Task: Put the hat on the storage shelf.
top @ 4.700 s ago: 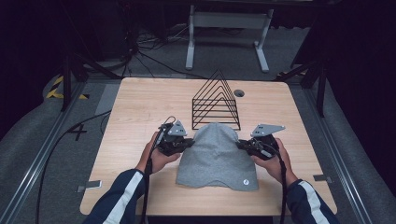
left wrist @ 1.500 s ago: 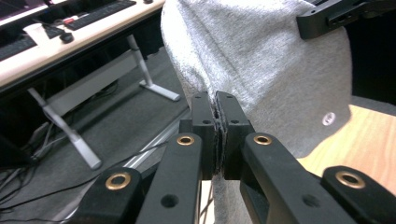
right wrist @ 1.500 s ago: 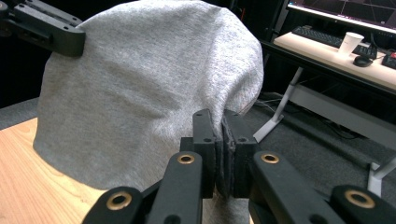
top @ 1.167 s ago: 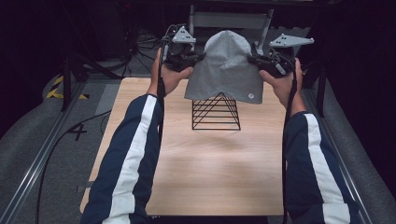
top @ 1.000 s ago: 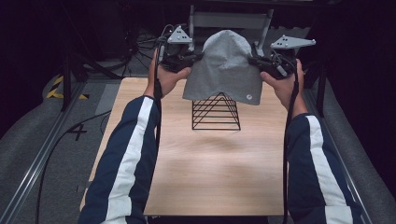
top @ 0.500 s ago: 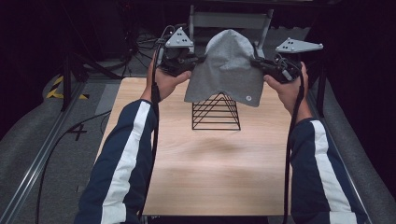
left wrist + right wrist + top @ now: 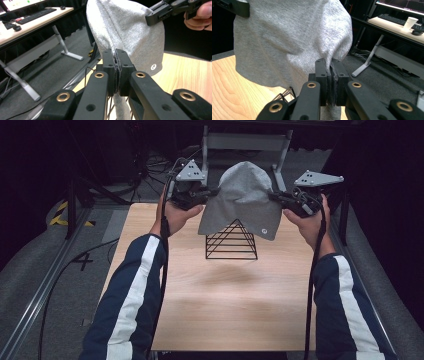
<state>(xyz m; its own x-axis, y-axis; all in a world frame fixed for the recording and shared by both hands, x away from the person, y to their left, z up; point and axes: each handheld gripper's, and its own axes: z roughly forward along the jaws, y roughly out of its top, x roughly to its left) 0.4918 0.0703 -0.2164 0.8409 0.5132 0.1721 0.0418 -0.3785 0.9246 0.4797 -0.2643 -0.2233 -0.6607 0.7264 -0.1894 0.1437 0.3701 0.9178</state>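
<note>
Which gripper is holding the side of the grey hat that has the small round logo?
The right gripper. The logo sits at the grey hat's lower corner below it; the left gripper pinches the plain side.

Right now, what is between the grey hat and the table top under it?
In the high view the black wire rack stands on the table directly below the grey hat. Its peak reaches the hat's lower hem; whether they touch is unclear.
</note>
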